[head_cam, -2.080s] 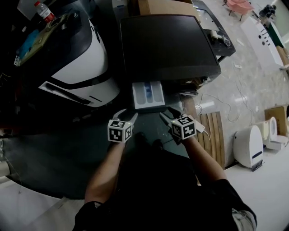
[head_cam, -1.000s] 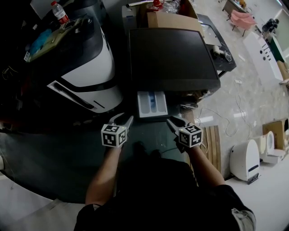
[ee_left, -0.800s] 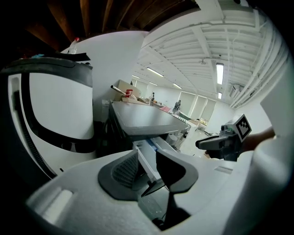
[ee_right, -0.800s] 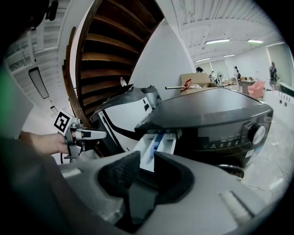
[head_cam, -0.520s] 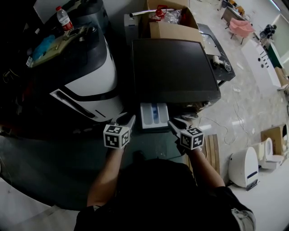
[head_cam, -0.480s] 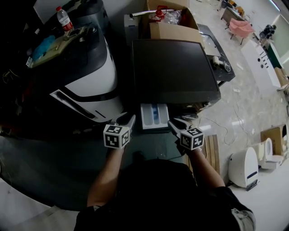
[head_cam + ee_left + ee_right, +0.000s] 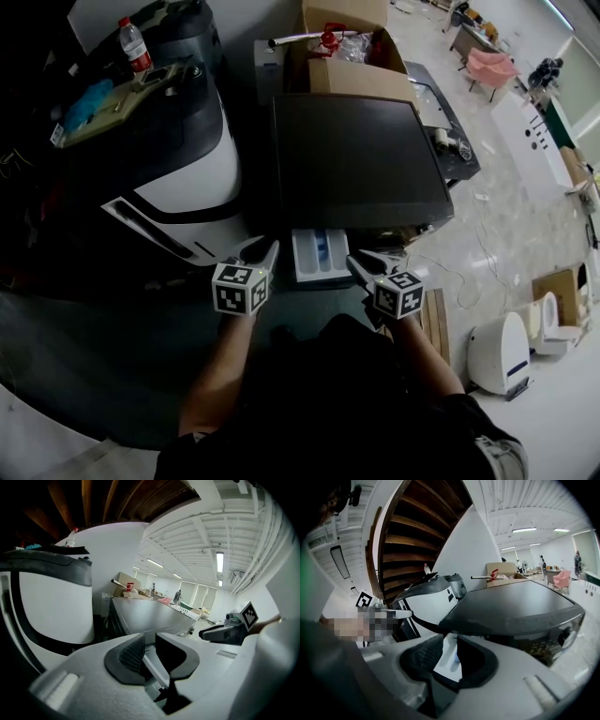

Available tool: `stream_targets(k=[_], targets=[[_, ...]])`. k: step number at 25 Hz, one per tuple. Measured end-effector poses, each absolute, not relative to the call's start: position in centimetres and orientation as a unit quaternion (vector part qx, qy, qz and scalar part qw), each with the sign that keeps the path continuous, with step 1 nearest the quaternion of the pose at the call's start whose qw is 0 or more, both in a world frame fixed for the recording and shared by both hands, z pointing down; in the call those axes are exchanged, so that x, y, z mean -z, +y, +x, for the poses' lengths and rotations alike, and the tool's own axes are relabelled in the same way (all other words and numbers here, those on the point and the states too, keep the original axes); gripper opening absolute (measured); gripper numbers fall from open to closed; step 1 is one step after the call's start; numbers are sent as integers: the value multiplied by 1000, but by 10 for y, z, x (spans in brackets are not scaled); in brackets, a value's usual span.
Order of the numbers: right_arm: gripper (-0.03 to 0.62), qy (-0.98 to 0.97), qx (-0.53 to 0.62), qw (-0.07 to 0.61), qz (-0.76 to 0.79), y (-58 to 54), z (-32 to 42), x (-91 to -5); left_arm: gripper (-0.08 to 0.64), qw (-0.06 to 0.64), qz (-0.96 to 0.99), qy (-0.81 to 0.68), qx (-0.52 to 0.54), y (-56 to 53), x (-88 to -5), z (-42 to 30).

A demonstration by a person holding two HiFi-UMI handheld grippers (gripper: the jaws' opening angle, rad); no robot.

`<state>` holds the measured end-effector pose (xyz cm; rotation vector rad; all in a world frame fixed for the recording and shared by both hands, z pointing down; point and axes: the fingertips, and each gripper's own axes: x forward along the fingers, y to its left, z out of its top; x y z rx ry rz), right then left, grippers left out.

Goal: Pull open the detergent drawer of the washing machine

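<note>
Head view — right hand-held gripper (image 7: 367, 261) points forward, beside detergent drawer (image 7: 317, 255).

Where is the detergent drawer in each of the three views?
Head view: detergent drawer centre, jutting below the machine.
Left gripper view: detergent drawer lower centre, beyond the jaw gap.
Right gripper view: detergent drawer lower centre, white, beyond the jaws.
Shared landmark: the washing machine's dark top.

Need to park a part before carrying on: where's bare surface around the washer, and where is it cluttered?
Bare: the washing machine top, a dark flat panel between the cardboard box behind and the open detergent drawer in front. Crowded: the white-and-black machine on its left carries clutter near a bottle; the side shelf on its right holds small items.
</note>
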<state>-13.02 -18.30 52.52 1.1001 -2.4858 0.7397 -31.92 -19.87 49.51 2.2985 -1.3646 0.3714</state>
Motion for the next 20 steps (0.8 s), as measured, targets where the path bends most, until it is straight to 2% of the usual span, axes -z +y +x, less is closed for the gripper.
stream_targets(k=[11,20], targets=[[95,-891,-232,141,365,-233,-100,-497,57,202,825,-510,-134,-238,-472,-277],[64,-911,-201,110,343,-276,-31,-463,17,171,821,-533,-116,-273,-443,-188]])
